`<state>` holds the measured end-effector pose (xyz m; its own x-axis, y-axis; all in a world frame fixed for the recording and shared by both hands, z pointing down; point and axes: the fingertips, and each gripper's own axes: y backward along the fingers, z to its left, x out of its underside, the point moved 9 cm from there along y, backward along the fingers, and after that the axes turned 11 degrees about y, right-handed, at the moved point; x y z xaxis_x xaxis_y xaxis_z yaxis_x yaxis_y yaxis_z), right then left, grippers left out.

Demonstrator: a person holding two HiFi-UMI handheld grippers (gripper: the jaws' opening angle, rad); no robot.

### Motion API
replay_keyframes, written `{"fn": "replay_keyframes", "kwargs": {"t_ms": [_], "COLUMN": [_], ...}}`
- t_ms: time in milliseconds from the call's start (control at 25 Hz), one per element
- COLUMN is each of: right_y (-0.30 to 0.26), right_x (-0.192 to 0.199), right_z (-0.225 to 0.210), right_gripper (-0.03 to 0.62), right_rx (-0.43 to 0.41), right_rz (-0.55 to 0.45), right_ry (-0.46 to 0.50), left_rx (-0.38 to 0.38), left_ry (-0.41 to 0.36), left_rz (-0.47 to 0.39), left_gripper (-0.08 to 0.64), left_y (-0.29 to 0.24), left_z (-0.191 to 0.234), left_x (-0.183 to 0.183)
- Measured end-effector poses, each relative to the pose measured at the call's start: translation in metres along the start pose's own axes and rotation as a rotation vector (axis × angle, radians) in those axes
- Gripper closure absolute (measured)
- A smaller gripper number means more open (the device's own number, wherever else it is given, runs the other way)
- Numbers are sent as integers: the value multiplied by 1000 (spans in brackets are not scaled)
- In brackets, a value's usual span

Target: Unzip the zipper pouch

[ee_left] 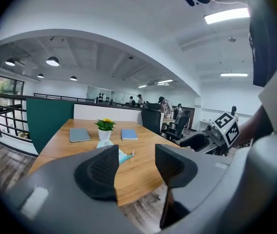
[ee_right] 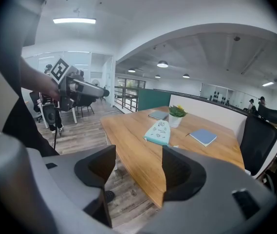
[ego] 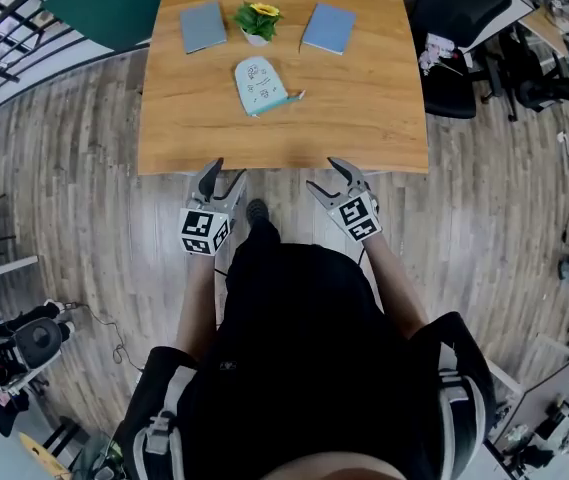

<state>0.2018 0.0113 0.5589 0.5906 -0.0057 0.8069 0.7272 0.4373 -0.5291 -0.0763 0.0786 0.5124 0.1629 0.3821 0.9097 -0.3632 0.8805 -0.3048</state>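
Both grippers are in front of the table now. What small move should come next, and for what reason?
Probably bring the left gripper and the right gripper forward over the table toward the zipper pouch. Both stand open and empty at the table's near edge, while the pouch lies flat farther in, in front of the potted plant, untouched.

Zipper pouch [ego: 260,85], upper centre: pale mint, sprinkled with small dark doodles, with a teal edge. Table [ego: 364,118]: warm honey wood grain. Grey-blue notebook [ego: 202,26] at upper left, brighter blue notebook [ego: 328,28] at upper right. Plant [ego: 257,18]: yellow bloom, green leaves, white pot. Floor [ego: 64,168]: weathered grey-brown planks. Left gripper [ego: 226,173] grey, its marker cube [ego: 205,231] black squares on white; right gripper [ego: 326,175] the same.
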Motion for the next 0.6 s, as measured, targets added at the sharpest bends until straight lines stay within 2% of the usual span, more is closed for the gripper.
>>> {"fn": "replay_keyframes", "kwargs": {"t_ms": [600], "right_y": [-61], "right_x": [-31], "right_z": [-25], "right_gripper": [299], "right_rx": [52], "right_rz": [12], "right_ry": [-52], "left_rx": [57], "left_ry": [-10], "left_rz": [5], "left_gripper": [337], "left_y": [-36], "left_z": [72], "left_x": [-36]}}
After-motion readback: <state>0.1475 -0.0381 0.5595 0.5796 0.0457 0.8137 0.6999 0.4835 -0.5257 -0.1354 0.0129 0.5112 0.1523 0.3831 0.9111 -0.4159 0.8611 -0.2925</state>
